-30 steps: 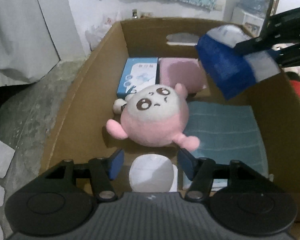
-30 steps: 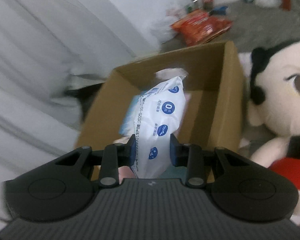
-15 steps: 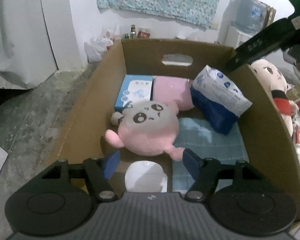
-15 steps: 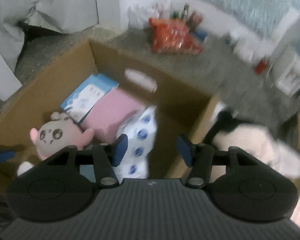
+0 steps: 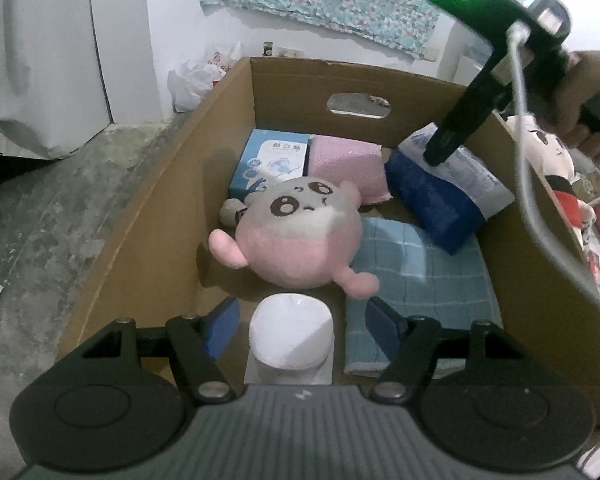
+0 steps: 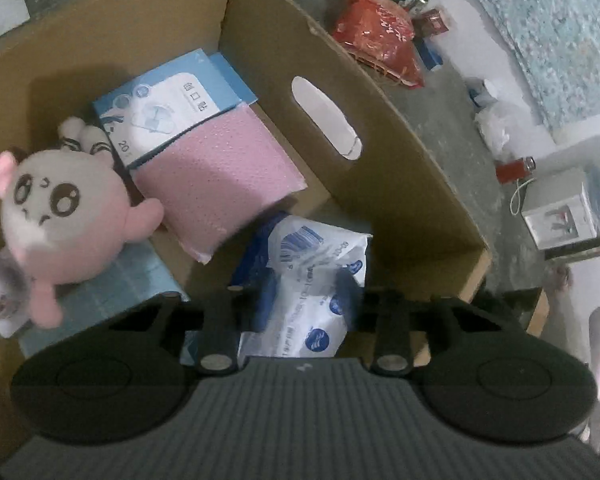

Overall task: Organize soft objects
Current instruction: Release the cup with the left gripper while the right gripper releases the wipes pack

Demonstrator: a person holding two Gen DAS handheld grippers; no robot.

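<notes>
**Pack pinched at the box's far right corner, not yet lying flat**

The white-and-blue pack (image 5: 436, 204) sits inside the cardboard box (image 5: 148, 208), in the far right corner. It is propped at a tilt, with its lower edge on the blue towel (image 5: 420, 280) and its upper side leaning toward the right wall. Its long axis runs along that wall from the far corner toward the near side. The dark blue face is turned toward the middle of the box and the white printed face is turned up and outward.

The right gripper (image 6: 302, 300) points steeply down over the pack. Its jaws have just been closing, the pack's upper end is between them, and the wrapper looks pinched and creased there.

The left gripper (image 5: 302, 322) hangs at the near end. Its jaws are spread and have just been opening a little. A white rounded thing (image 5: 292, 336) lies beneath and between them, untouched.

**Risks, as I judge them**
- The grip is on loose wrapper rather than the pack's body, so a lift or tug could stretch the film or let the pack slide out.
- If let go while tilted, the pack may tip onto the pink plush (image 5: 300, 240) or the pink cushion (image 5: 346, 164) just beside it.
- Pushing it down could bunch the towel underneath.
</notes>
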